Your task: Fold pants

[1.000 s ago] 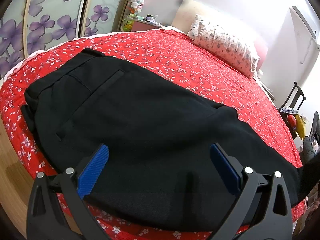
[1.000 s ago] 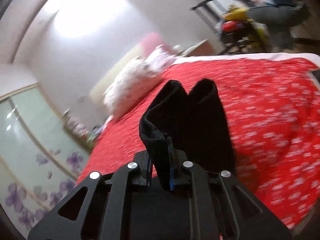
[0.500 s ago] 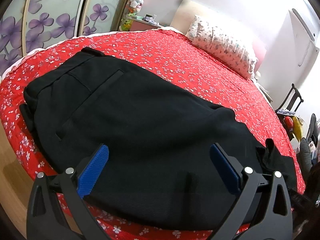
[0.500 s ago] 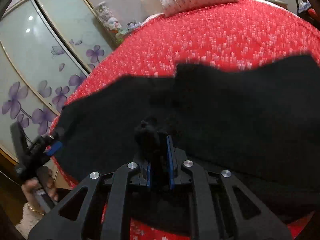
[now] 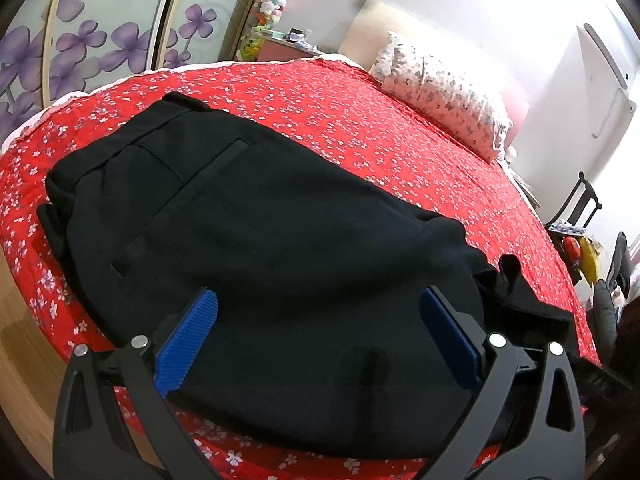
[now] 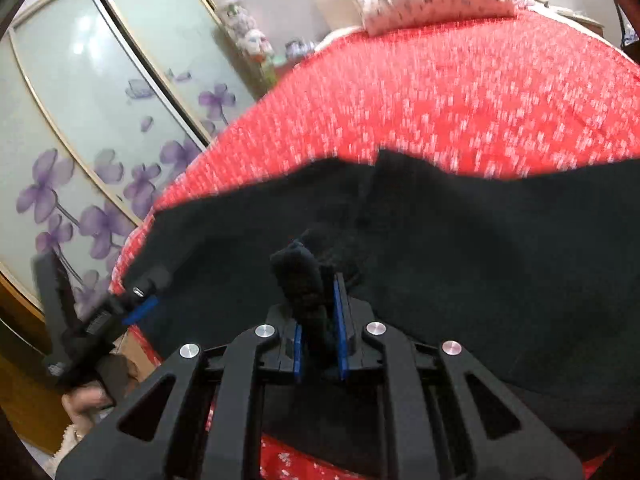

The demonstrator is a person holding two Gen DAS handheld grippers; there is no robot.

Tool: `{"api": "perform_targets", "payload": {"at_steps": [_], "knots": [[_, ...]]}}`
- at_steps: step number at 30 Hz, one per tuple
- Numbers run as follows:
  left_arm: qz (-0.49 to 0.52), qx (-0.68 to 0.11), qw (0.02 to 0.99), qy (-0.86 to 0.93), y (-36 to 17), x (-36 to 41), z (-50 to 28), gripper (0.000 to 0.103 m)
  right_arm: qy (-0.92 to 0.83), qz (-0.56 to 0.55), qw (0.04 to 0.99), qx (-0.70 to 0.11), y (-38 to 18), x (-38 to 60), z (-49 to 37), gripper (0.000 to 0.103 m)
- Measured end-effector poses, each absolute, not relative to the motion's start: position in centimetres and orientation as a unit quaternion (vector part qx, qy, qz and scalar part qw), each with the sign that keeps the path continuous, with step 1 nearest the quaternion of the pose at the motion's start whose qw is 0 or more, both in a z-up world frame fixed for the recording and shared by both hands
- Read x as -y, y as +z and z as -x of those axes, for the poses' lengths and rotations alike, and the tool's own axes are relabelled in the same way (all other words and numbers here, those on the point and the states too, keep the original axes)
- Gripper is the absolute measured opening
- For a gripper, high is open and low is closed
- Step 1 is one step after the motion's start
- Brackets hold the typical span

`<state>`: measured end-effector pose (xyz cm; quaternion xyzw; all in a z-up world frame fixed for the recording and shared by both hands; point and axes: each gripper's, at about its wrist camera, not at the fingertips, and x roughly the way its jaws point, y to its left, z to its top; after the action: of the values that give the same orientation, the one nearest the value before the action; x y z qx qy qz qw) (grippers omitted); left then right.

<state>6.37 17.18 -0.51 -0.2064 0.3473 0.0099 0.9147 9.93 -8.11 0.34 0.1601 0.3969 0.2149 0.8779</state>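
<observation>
Black pants [image 5: 280,248] lie flat across the near part of the red flowered bed [image 5: 380,128], waistband and back pocket at the left. My left gripper [image 5: 318,340] hovers open over their near edge, blue pads [image 5: 186,340] wide apart with nothing between them. My right gripper [image 6: 318,328] is shut on a bunched fold of the pants' leg end [image 6: 304,276], held just above the laid-out pants [image 6: 460,264]. In the left wrist view that pinched cloth [image 5: 510,276] stands up at the right. The left gripper [image 6: 132,304] shows at the right wrist view's left edge, a hand [image 6: 86,400] below it.
A patterned pillow [image 5: 444,100] lies at the head of the bed. Sliding wardrobe doors with purple flowers [image 5: 100,36] stand on the left. A chair and clutter [image 5: 580,240] sit beyond the bed's right side. Wooden floor [image 5: 16,320] shows at the near left.
My right gripper swung with the leg end from out over the bed back toward the pants' near side and came lower. The pinched cloth came into the left wrist view. My left gripper stayed still.
</observation>
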Motion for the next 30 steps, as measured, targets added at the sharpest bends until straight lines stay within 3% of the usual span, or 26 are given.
{"api": "perform_targets", "payload": {"at_steps": [3, 6, 7, 9, 10, 11, 15, 17, 25, 26, 30], "knots": [[0.209, -0.345, 0.915, 0.006, -0.5, -17.2, -6.3, 0.101, 0.228, -0.159, 0.886, -0.372, 1.0, 8.1, -8.9, 0.013], [0.212, -0.346, 0.914, 0.004, -0.5, -17.4, -6.3, 0.101, 0.218, -0.065, 0.883, -0.410, 0.3, 6.3, -8.8, 0.018], [0.211, -0.345, 0.914, 0.004, -0.5, -17.4, -6.3, 0.101, 0.216, -0.028, 0.879, -0.424, -0.3, 5.6, -8.5, 0.023], [0.212, -0.345, 0.914, 0.002, -0.5, -17.4, -6.3, 0.101, 0.233, -0.017, 0.876, -0.423, -0.3, 5.4, -7.6, 0.048], [0.214, -0.345, 0.914, 0.001, -0.4, -17.4, -6.3, 0.101, 0.259, -0.042, 0.865, -0.427, 0.0, 5.7, -7.2, 0.067], [0.217, -0.344, 0.913, -0.001, -0.4, -17.6, -6.2, 0.101, 0.271, -0.059, 0.861, -0.427, 0.2, 5.9, -7.1, 0.072], [0.221, -0.343, 0.913, -0.006, -0.4, -17.8, -6.1, 0.101, 0.261, -0.103, 0.886, -0.368, 2.5, 7.6, -6.4, 0.067], [0.216, -0.344, 0.914, -0.006, -0.4, -17.7, -6.2, 0.101, 0.221, -0.069, 0.905, -0.358, 2.9, 7.5, -6.8, 0.050], [0.211, -0.343, 0.915, -0.014, -0.5, -17.8, -6.1, 0.101, 0.186, 0.055, 0.907, -0.374, -0.7, 3.4, -6.6, 0.041], [0.211, -0.343, 0.915, -0.014, -0.5, -17.9, -6.1, 0.101, 0.182, 0.052, 0.908, -0.374, -0.8, 3.7, -6.7, 0.032], [0.206, -0.343, 0.916, -0.017, -0.5, -17.9, -6.0, 0.101, 0.199, -0.090, 0.892, -0.396, -1.0, 7.6, -8.3, 0.019]]}}
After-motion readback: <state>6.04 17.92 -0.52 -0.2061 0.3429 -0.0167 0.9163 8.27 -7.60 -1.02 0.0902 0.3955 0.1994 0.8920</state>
